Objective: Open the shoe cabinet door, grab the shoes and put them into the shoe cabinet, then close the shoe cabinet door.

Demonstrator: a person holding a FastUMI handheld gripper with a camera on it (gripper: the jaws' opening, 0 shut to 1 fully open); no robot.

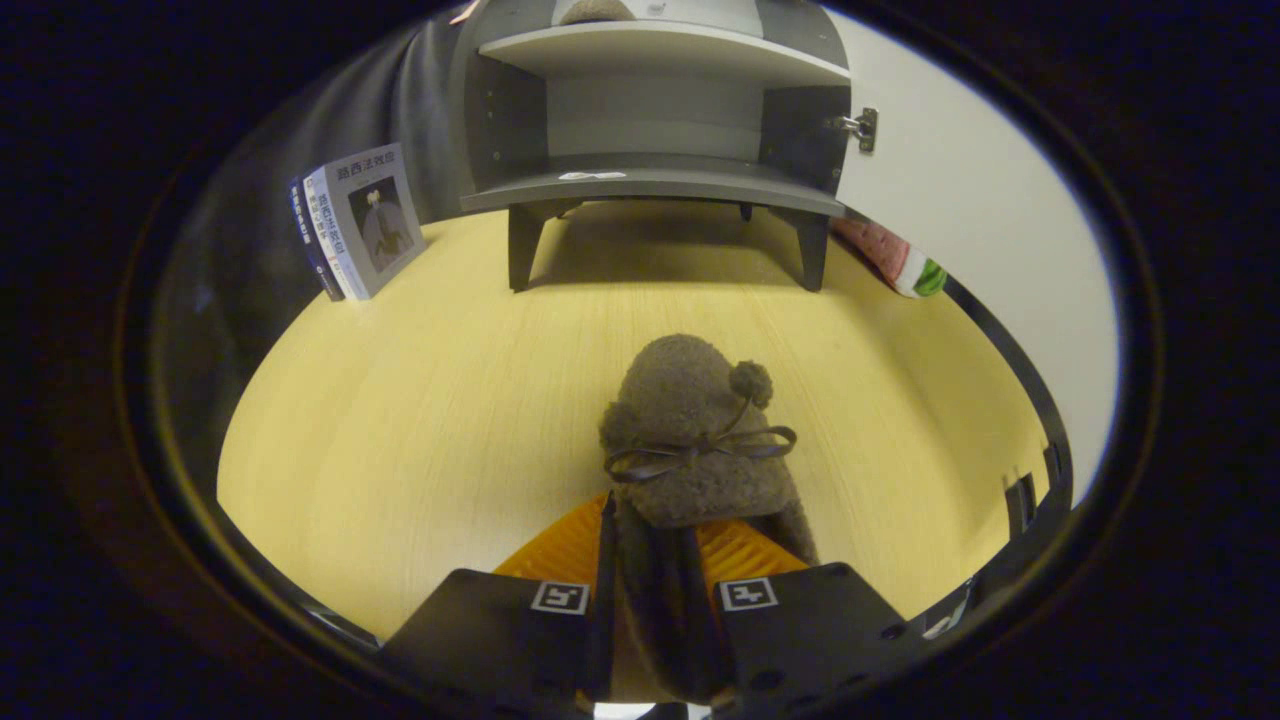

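A fuzzy brown slipper [690, 430] with a ribbon bow and a pompom points toward the cabinet, its heel edge pinched between my fingers. My gripper [650, 560] is shut on that heel wall. Beyond it, the grey shoe cabinet [650, 180] stands on short legs on the wooden floor, its white door [980, 210] swung open to the right. The lower shelf [640, 185] is bare apart from a small white mark. Another brown fuzzy thing [597, 10], perhaps the second shoe, sits on the upper shelf.
Several books [358, 222] lean upright left of the cabinet. A pink and green object [897, 258] lies on the floor beside the cabinet's right leg, under the open door. Bare wooden floor [430, 400] lies between the slipper and the cabinet.
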